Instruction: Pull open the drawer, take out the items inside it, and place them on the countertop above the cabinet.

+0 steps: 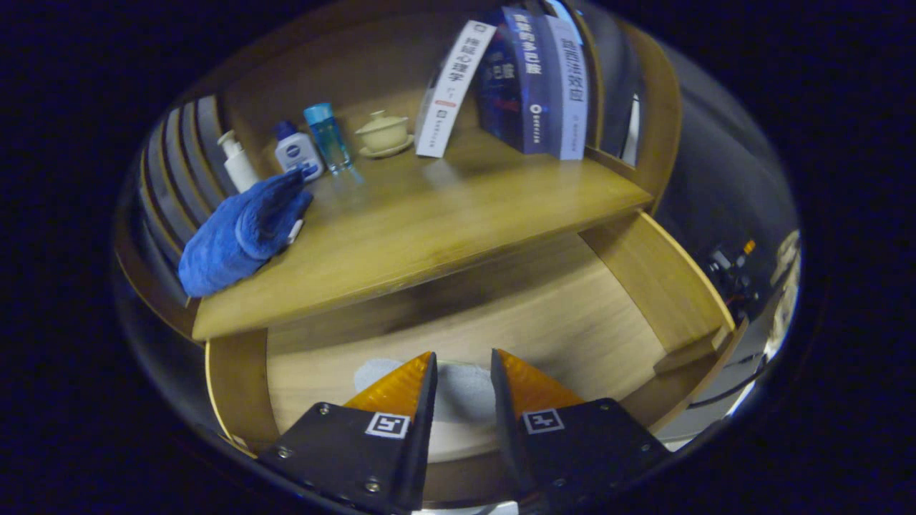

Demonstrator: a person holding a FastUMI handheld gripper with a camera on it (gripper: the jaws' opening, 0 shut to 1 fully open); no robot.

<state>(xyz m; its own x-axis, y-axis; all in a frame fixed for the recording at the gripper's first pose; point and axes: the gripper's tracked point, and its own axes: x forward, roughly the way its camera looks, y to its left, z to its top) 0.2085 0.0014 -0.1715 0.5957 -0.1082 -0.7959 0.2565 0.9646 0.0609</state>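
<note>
The wooden drawer (665,286) stands pulled open under the countertop (429,222). A white folded cloth (464,393) sits low in the drawer, filling the narrow gap between my fingers and showing a little past the left one. My gripper (463,357) is over the drawer's front part, with both fingers closed in on the cloth. A rolled blue towel (240,232) lies on the left end of the countertop.
Along the back of the countertop stand a white pump bottle (237,163), a small white bottle with a blue cap (297,151), a clear blue bottle (328,136), a lidded cup on a saucer (384,134) and leaning books (533,79). Slatted wooden sides close both ends.
</note>
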